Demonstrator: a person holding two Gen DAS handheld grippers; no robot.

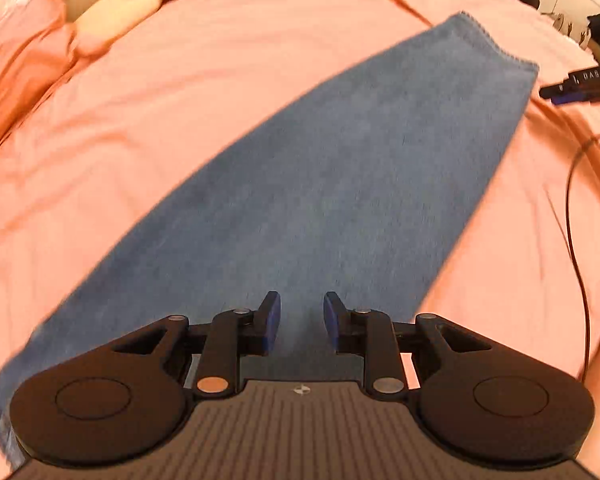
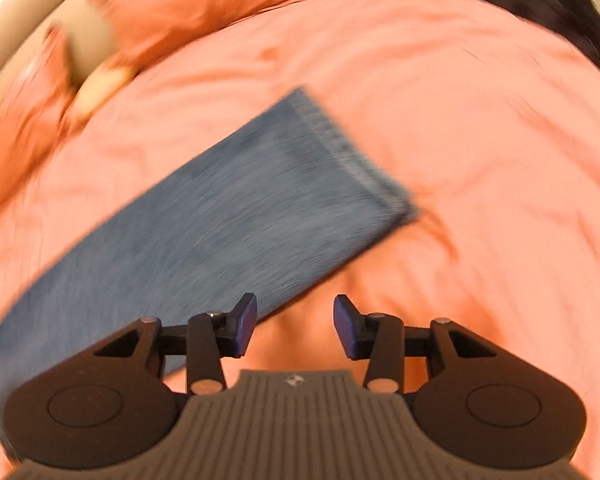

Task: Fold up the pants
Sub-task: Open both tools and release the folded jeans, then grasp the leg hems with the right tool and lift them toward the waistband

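Blue denim pants (image 1: 320, 184) lie flat on a salmon-pink bedsheet (image 1: 180, 80), legs together, the hem end at the far right. My left gripper (image 1: 302, 322) is open and empty, hovering over the pants' near part. In the right wrist view the pants (image 2: 236, 220) run from lower left to the stitched hem (image 2: 352, 152). My right gripper (image 2: 295, 328) is open and empty, its left finger over the pants' lower edge, its right finger over bare sheet. The right gripper's tip also shows at the right edge of the left wrist view (image 1: 580, 84).
Pink pillows (image 1: 24, 48) and a cream cushion (image 1: 116, 12) lie at the far left. A thin dark cable (image 1: 576, 216) runs over the sheet at right. Dark clothing (image 2: 540, 4) sits at the bed's far right edge. Both views are motion-blurred.
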